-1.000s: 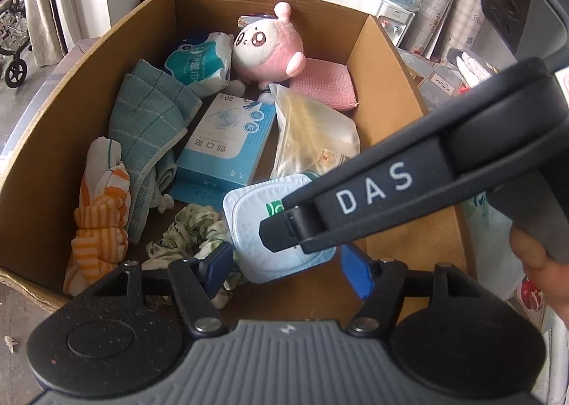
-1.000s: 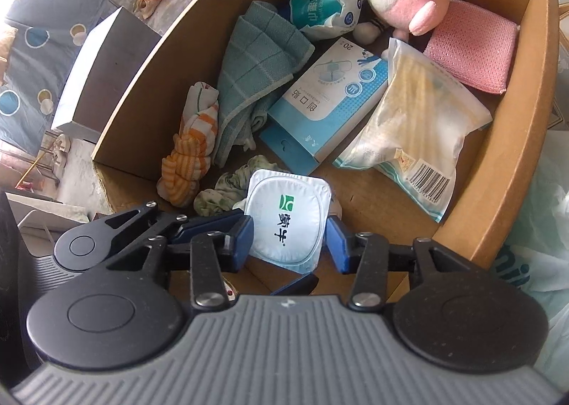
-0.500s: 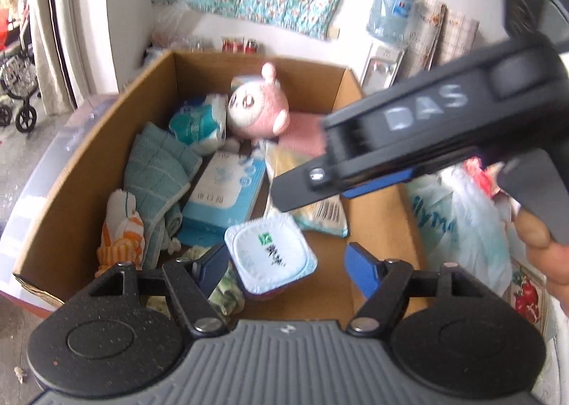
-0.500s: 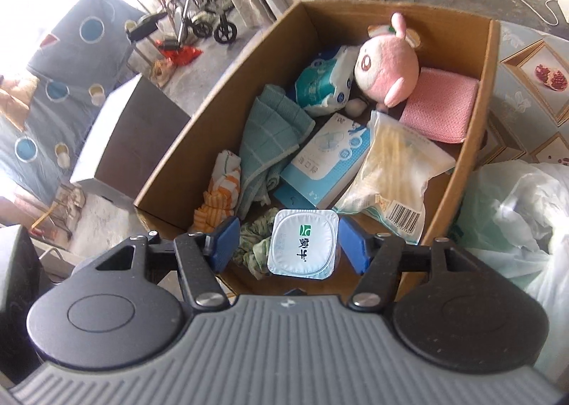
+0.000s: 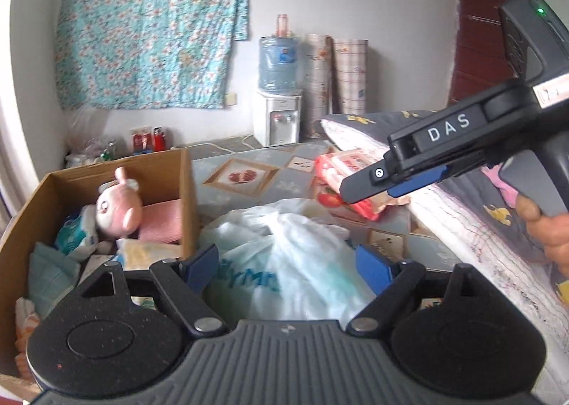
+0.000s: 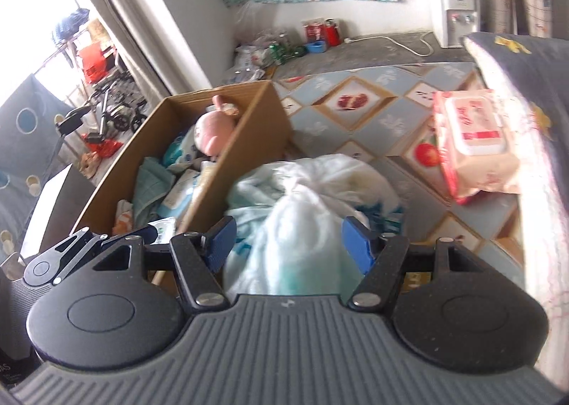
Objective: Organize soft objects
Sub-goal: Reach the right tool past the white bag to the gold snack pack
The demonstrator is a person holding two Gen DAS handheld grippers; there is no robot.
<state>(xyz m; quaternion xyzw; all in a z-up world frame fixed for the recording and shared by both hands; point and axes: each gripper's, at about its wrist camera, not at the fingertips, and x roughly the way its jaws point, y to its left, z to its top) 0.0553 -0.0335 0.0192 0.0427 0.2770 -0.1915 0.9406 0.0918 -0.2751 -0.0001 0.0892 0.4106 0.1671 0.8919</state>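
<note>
- Cardboard box (image 5: 186, 198), left of both tongs: holds pink plush toy (image 5: 117, 211), pink cloth (image 5: 161, 220), teal towel (image 6: 151, 184).
- Left tongs (image 5: 286, 268): apart, empty, over white plastic bag (image 5: 281, 248).
- Right tongs (image 6: 288, 241): apart, empty, above the same bag.
- Wet-wipes pack (image 6: 474, 143): right of right tongs, beside quilt (image 6: 526, 84).
</note>
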